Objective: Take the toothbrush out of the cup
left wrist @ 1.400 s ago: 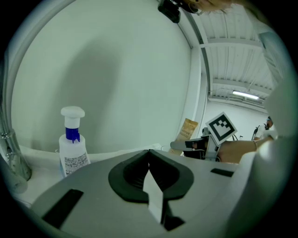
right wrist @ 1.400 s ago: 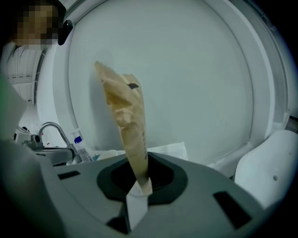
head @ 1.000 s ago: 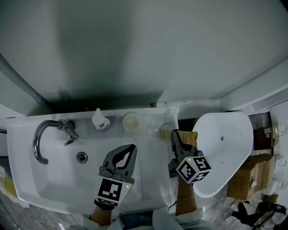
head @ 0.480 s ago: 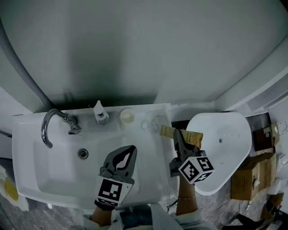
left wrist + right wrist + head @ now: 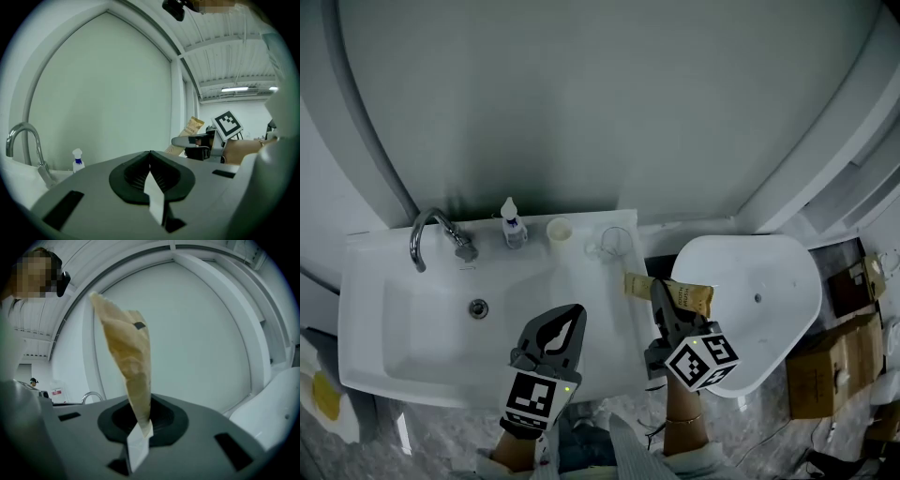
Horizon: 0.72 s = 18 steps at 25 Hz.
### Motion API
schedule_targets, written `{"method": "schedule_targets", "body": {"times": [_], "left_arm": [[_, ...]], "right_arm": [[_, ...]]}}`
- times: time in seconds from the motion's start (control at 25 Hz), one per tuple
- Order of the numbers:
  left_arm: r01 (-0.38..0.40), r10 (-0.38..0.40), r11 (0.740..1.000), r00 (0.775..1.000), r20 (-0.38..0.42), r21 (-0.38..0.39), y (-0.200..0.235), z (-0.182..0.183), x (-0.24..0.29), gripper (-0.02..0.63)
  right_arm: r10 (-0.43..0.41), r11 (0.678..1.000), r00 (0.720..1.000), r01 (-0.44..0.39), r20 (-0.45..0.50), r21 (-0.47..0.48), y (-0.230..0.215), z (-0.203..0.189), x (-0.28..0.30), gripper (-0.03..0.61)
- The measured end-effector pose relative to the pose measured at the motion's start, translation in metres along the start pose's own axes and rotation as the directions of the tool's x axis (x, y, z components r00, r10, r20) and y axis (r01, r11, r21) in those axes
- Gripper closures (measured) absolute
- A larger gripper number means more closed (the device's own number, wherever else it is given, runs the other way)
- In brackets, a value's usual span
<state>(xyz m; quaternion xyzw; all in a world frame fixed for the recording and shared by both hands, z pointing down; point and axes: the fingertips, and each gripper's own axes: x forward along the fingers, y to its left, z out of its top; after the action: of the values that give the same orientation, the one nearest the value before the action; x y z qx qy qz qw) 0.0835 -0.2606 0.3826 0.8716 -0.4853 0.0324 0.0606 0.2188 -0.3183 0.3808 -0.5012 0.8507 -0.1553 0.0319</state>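
A clear glass cup (image 5: 614, 242) stands on the back ledge of the white sink (image 5: 412, 366), with nothing showing inside it. My right gripper (image 5: 661, 292) is shut on a tan paper packet (image 5: 675, 292), held clear of the cup at the sink's right edge. In the right gripper view the packet (image 5: 129, 357) sticks up from the pressed jaws of the right gripper (image 5: 140, 425). My left gripper (image 5: 572, 317) hovers over the basin's front right, shut and empty. The left gripper view shows the left gripper (image 5: 150, 152) with its jaws together, and the packet (image 5: 191, 130) off to the right.
On the back ledge are a chrome faucet (image 5: 431, 234), a small white bottle (image 5: 514, 223) and a cream cup (image 5: 560, 228). A white oval fixture (image 5: 759, 309) sits right of the sink. Cardboard boxes (image 5: 825, 375) lie on the floor at far right. A curved wall panel rises behind.
Both grippers have lifted and drawn back from the sink ledge. The packet, which was at the glass cup, has come away from it with the right gripper. The left stays shut.
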Motion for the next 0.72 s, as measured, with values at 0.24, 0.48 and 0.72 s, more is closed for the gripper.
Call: {"method": "schedule_targets", "body": {"times": [0.24,0.48,0.72], "left_arm": [[-0.010,0.010,1.000,0.999,0.038,0.018,-0.041,0.016,-0.035,0.597],[-0.037,0.034,0.999,0.996,0.079,0.036,-0.080,0.034,-0.069,0.597],[-0.068,0.062,0.996,0.993,0.095,0.054,-0.111,0.040,-0.106,0.597]], "right_arm": [[0.073,0.997,0.997,-0.073,0.019,0.002,0.033,0.005,-0.050,0.534],[0.167,0.986,0.985,-0.167,0.034,0.002,0.065,0.011,-0.093,0.534],[0.260,0.966,0.965,-0.260,0.029,-0.007,0.102,0.007,-0.134,0.535]]}}
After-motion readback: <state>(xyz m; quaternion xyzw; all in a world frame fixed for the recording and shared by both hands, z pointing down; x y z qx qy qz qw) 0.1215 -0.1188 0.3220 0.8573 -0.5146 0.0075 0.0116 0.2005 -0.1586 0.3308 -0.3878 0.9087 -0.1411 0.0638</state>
